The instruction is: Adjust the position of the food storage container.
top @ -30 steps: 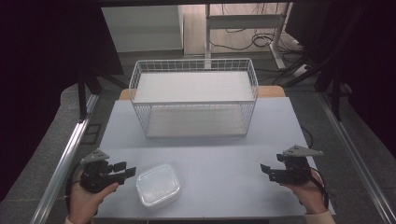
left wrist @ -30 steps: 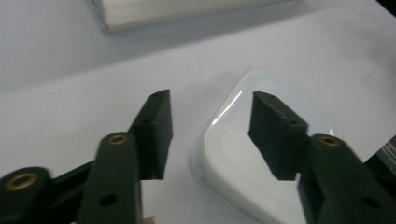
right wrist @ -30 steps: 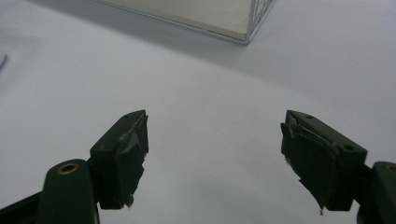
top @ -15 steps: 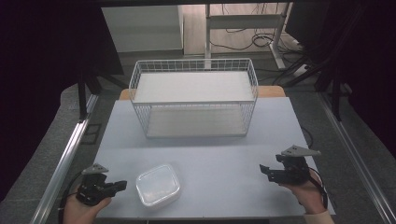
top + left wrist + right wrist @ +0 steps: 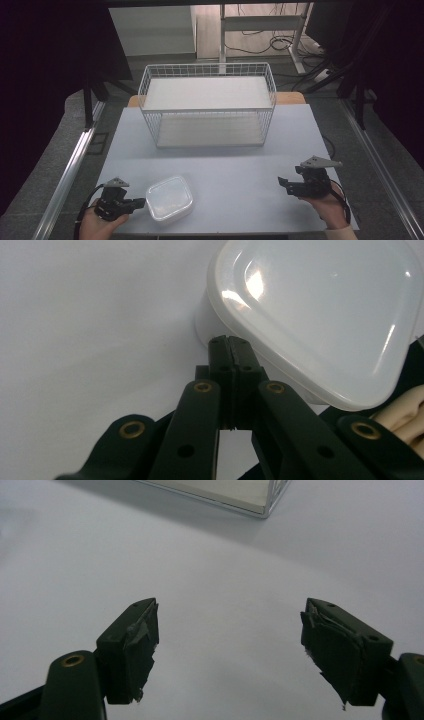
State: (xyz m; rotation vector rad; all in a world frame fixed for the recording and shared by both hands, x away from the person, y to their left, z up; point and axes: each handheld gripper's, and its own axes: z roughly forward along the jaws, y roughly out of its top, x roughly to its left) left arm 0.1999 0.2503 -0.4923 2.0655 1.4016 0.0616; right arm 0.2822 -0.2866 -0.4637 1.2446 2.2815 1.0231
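High view: lidded container (image 5: 169, 198) lies flat, near-square, lid up, left claw (image 5: 141, 203) pressed together beside it.

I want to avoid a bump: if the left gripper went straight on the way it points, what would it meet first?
Most likely the lidded plastic container: the left gripper, jaws shut, sits right at its rim.

A lab or test bench is suggested; a plain pale table (image 5: 220, 170) is set at the centre of the frame, flanked by metal rails (image 5: 67, 175) at lower left and right; loose cables (image 5: 260, 45) are seen on the floor at the top, beside a metal desk frame (image 5: 222, 30); dark screens (image 5: 55, 50) are hung at both sides.
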